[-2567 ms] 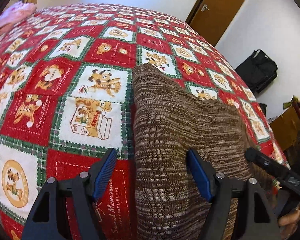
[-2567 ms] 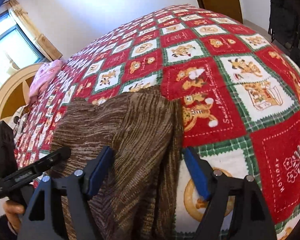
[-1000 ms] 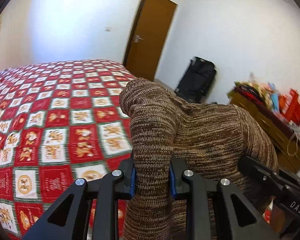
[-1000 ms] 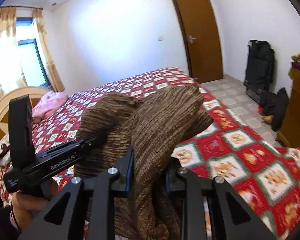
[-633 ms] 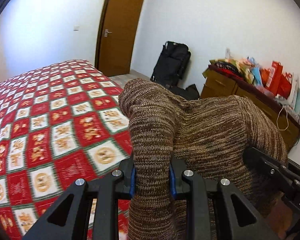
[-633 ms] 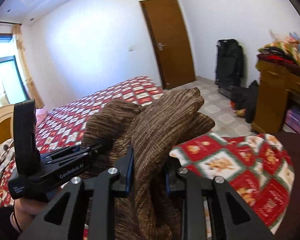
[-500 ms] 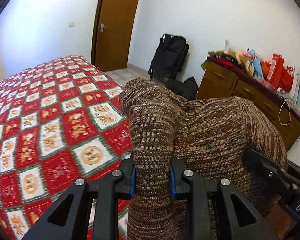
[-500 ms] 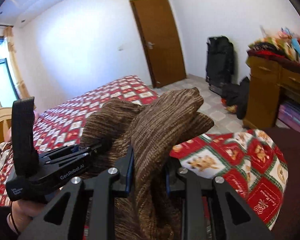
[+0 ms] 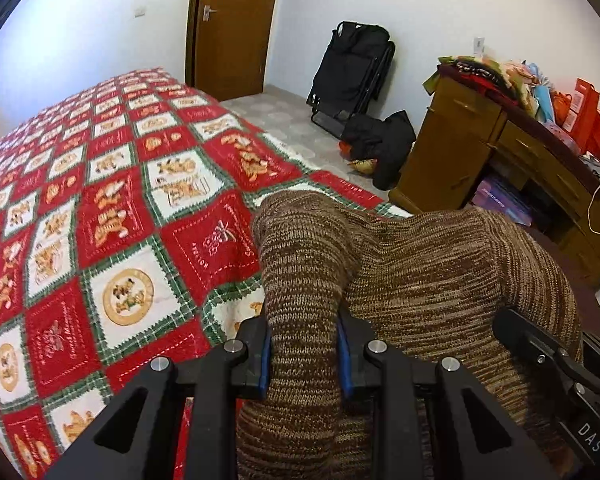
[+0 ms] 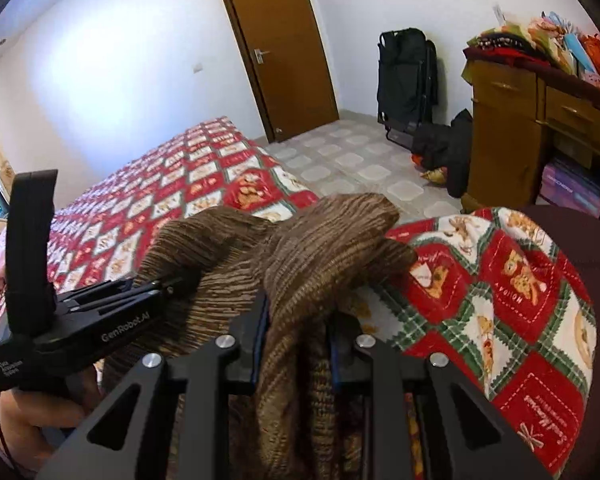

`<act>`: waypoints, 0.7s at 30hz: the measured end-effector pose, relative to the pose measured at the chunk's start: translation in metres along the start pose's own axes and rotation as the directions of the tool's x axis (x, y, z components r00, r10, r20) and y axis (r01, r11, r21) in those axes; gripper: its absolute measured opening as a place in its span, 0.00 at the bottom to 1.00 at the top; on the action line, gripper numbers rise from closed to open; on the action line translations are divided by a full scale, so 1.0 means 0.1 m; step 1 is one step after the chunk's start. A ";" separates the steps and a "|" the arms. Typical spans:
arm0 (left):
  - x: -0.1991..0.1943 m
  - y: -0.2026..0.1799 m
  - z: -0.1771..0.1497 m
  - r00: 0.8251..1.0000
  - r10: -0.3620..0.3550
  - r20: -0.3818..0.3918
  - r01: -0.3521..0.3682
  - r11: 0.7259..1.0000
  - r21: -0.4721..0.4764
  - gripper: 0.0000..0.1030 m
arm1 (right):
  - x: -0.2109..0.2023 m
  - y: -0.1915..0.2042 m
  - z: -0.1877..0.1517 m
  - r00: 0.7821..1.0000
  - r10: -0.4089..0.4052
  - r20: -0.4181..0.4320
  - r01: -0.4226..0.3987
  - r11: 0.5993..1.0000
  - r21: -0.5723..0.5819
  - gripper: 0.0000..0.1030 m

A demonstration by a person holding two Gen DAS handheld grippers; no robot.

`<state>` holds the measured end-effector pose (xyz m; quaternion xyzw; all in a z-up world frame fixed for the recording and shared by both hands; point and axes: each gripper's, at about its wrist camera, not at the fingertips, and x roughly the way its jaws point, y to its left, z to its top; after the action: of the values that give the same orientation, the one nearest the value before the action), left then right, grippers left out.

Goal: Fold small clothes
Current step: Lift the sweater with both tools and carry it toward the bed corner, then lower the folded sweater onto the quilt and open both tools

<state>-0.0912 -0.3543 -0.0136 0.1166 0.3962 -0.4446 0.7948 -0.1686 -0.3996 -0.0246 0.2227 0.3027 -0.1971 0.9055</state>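
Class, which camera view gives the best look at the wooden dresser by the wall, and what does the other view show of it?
The left wrist view. There the wooden dresser shows its end panel, drawer fronts and cluttered top running along the wall. The right wrist view shows the dresser only at the frame's right edge, so its far length is cut off.

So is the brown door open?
No, the brown door sits shut in its frame behind the bed, with no gap showing around it.
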 end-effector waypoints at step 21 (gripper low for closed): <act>-0.52 0.52 -0.29 0.999 0.034 0.005 -0.033 0.992 -0.122 0.64 | -0.66 0.04 -0.17 0.993 -0.099 0.064 0.094 0.993 0.077 0.34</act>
<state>-0.0798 -0.2765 -0.0037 0.0729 0.4176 -0.4068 0.8092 -0.2232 -0.3730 0.0059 0.2346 0.2748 -0.2591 0.8957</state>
